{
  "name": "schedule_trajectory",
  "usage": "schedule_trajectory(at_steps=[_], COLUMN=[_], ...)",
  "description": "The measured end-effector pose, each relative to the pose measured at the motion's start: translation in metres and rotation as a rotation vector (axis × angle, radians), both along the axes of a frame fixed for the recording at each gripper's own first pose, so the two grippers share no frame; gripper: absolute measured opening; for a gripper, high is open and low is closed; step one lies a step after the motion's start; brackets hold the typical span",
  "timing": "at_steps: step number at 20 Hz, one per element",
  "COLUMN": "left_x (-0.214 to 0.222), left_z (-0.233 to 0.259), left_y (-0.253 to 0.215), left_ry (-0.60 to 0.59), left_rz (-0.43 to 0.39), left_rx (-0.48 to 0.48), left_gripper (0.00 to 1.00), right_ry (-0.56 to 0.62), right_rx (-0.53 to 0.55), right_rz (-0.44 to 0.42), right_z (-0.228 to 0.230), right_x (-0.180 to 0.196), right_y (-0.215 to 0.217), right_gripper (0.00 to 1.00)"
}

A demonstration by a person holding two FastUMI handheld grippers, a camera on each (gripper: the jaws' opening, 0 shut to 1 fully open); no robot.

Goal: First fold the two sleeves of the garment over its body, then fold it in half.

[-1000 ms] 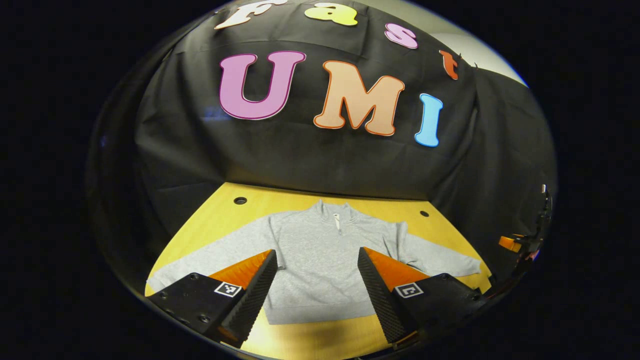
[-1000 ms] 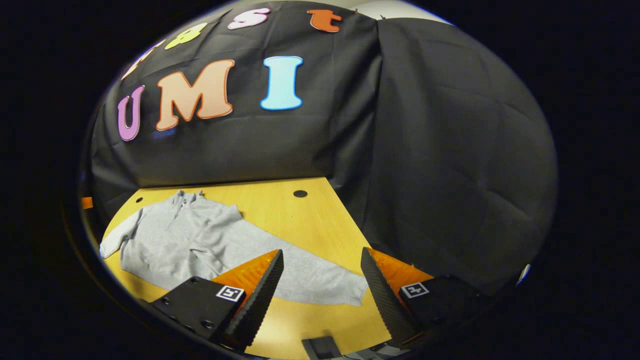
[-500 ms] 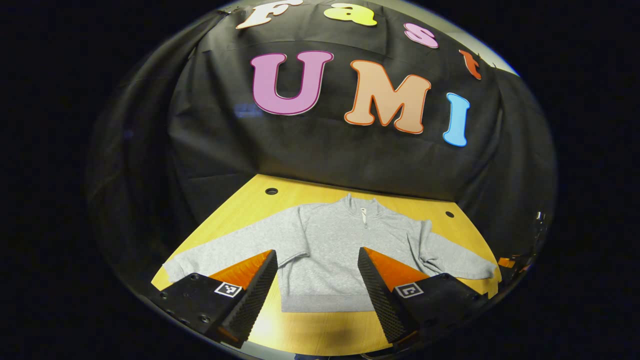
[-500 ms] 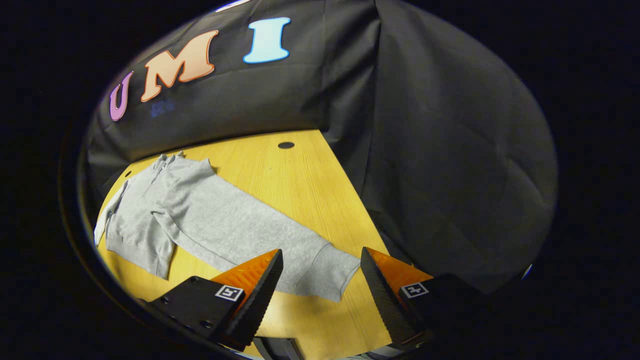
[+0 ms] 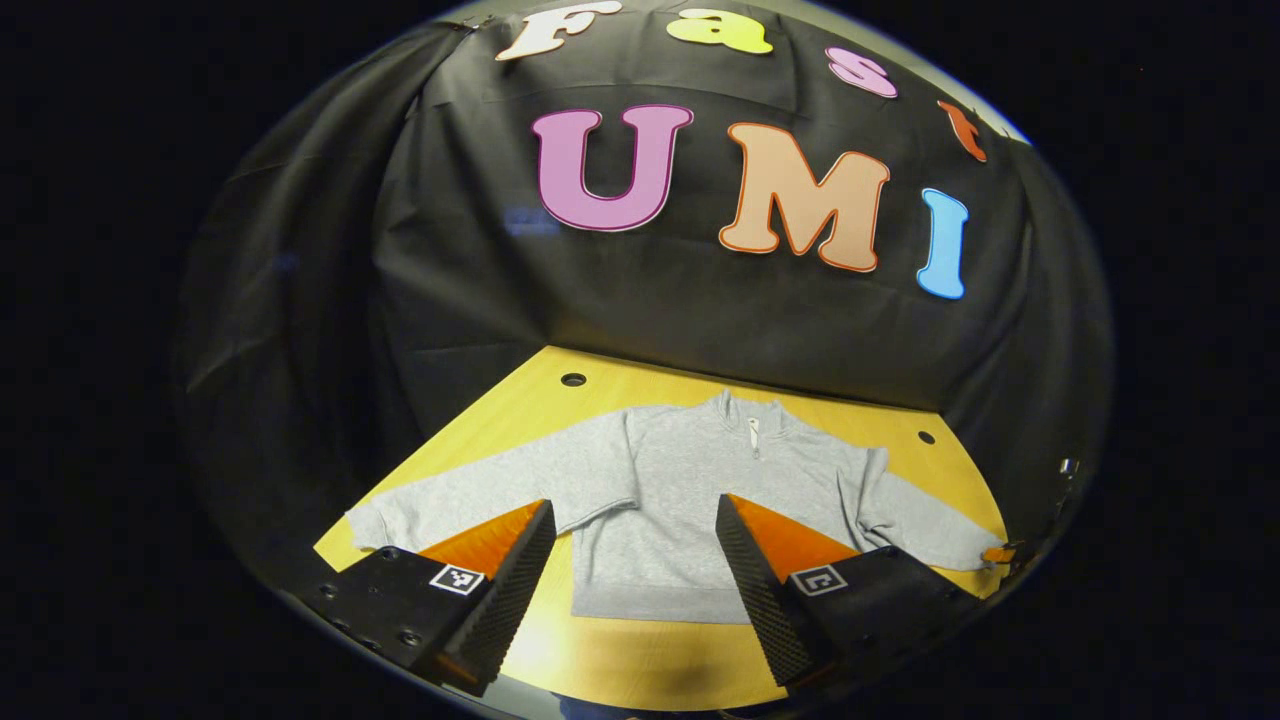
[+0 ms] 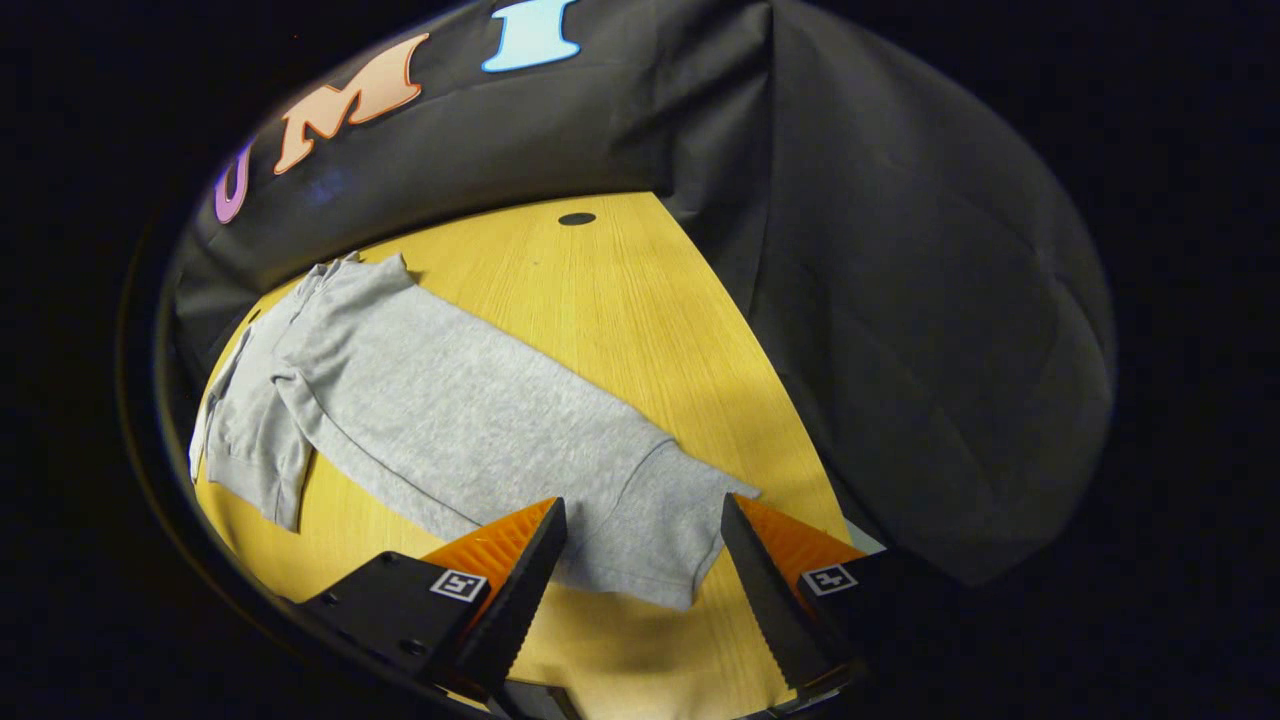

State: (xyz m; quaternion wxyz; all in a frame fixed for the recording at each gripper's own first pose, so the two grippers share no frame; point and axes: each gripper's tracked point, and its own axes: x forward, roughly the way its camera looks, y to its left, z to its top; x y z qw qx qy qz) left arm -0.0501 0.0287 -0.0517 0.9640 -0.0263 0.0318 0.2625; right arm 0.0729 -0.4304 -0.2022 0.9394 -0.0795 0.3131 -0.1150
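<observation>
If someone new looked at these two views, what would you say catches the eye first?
A grey sweatshirt lies flat on the yellow wooden table, both sleeves spread out to the sides and none folded yet. In the right gripper view, the right gripper is open, its fingers on either side of the cuff of the nearer sleeve. The left gripper is open too, facing the sweatshirt's body and hem.

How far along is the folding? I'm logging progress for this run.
Nothing is folded yet: the grey garment lies flat on the wooden table, both sleeves spread out. In hand: the right tool, open, is lined up on the right sleeve's cuff; the left tool hangs open above the hem. Both sleeve folds and the halving remain.
</observation>
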Motion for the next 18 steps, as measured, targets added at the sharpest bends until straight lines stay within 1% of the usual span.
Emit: schedule_trajectory(at_steps=[3, 4, 5, 7, 9, 10, 11, 12, 14, 15, 18], left_x=[0.005, 0.006, 0.007, 0.01, 0.011, 0.012, 0.012, 0.011, 0.01, 0.009, 0.002], left_z=[0.002, 0.001, 0.002, 0.002, 0.002, 0.003, 0.002, 0.002, 0.002, 0.003, 0.003], left_y=[-0.004, -0.005, -0.007, -0.006, -0.008, -0.009, -0.009, -0.008, -0.006, -0.006, 0.002], left_ry=[0.0, 0.001, 0.003, 0.0, -0.008, -0.012, -0.013, -0.012, -0.018, -0.021, -0.028], left_rz=[-0.001, -0.004, -0.007, -0.004, -0.012, -0.019, -0.023, -0.024, -0.032, -0.036, -0.038], left_rx=[0.001, 0.003, 0.006, 0.007, -0.005, -0.009, -0.011, -0.011, -0.018, -0.022, -0.023], left_gripper=[0.94, 0.94, 0.94, 0.94, 0.94, 0.95, 0.94, 0.95, 0.94, 0.94, 0.94], right_ry=[0.011, 0.009, 0.008, 0.011, 0.024, 0.034, 0.052, 0.059, 0.06, 0.061, 0.049], right_rx=[0.011, 0.012, 0.017, 0.022, 0.029, 0.043, 0.069, 0.092, 0.102, 0.1, 0.095], right_rz=[0.004, 0.013, 0.021, 0.037, 0.039, 0.04, 0.029, 0.012, -0.012, -0.018, -0.023], right_z=[-0.004, -0.005, -0.005, -0.006, -0.006, -0.008, -0.006, -0.006, -0.004, -0.006, -0.002], right_x=[-0.001, -0.001, -0.002, -0.002, -0.003, -0.001, -0.005, -0.006, -0.006, -0.007, -0.011], right_y=[0.0, 0.002, 0.004, 0.009, 0.011, 0.013, 0.017, 0.019, 0.017, 0.018, 0.026], right_gripper=[0.98, 0.93, 0.91, 0.8, 0.58, 0.45, 0.41, 0.18, 0.12, 0.06, 0.06])
